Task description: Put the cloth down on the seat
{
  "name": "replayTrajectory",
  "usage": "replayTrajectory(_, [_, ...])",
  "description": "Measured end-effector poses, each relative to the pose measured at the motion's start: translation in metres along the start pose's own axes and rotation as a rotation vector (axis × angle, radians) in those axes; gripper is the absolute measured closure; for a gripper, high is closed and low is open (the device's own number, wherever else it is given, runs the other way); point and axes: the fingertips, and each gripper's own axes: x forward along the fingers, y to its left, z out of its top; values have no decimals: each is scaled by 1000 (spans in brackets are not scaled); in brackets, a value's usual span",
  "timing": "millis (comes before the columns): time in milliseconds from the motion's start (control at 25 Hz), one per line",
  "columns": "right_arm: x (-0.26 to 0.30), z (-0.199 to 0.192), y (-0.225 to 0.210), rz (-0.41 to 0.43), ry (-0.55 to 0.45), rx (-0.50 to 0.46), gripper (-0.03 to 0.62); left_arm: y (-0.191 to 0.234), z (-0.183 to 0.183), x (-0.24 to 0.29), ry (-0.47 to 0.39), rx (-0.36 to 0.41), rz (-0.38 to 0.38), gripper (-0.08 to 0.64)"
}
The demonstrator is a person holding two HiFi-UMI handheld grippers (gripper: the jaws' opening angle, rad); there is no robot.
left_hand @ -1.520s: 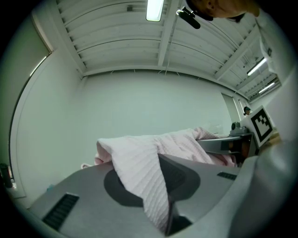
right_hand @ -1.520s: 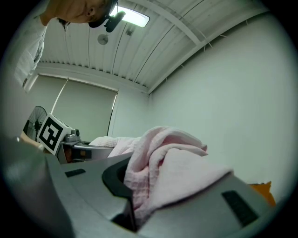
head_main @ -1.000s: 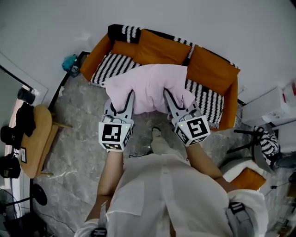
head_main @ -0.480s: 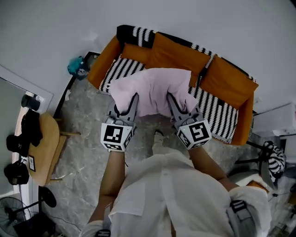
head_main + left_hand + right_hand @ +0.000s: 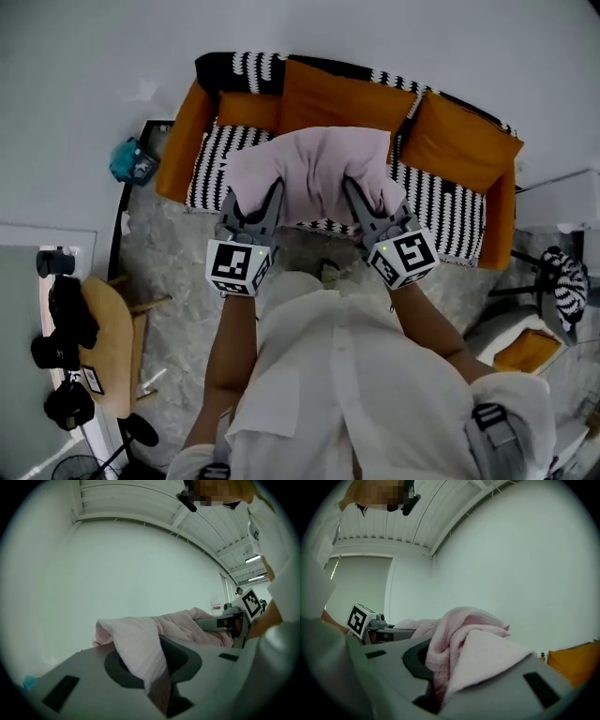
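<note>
A pale pink cloth hangs bunched between my two grippers, held over the striped seat of an orange sofa. My left gripper is shut on the cloth's left part. My right gripper is shut on its right part. In the left gripper view the cloth runs down between the jaws, and the right gripper shows at the right. The right gripper view has the cloth pinched and folded over its jaws. The fingertips are hidden under the fabric.
The sofa has orange back cushions and a black-and-white throw at its left end. A wooden side table with dark gear stands at the left, a teal object by the wall. A striped stool is at the right.
Both grippers have carried the cloth forward and lower, toward the sofa. It now hangs over the seat's front part. The grips look the same.
</note>
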Motion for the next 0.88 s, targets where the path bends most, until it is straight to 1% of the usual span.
replayTrajectory(120, [19,-14,-19,-34,47,28,515,17,-16,29,24,-15,-108,460])
replayTrajectory(240, [32,-27,-33,-81,96,9,514,27,-36,52,62,-39,-204,460])
replayTrajectory(400, [45,-55,-52,-166,147,2,514,38,-64,85,105,-60,-307,459])
replayTrajectory(520, [54,-89,-71,-222,190,13,514,42,-99,112,163,-68,-372,457])
replayTrajectory(680, [59,-151,-99,-269,251,79,514,40,-160,145,247,-81,-420,457])
replayTrajectory(760, [63,-184,-116,-280,280,112,514,39,-192,161,288,-84,-422,456])
replayTrajectory(880, [75,-235,-141,-265,335,137,514,41,-242,184,353,-109,-404,456])
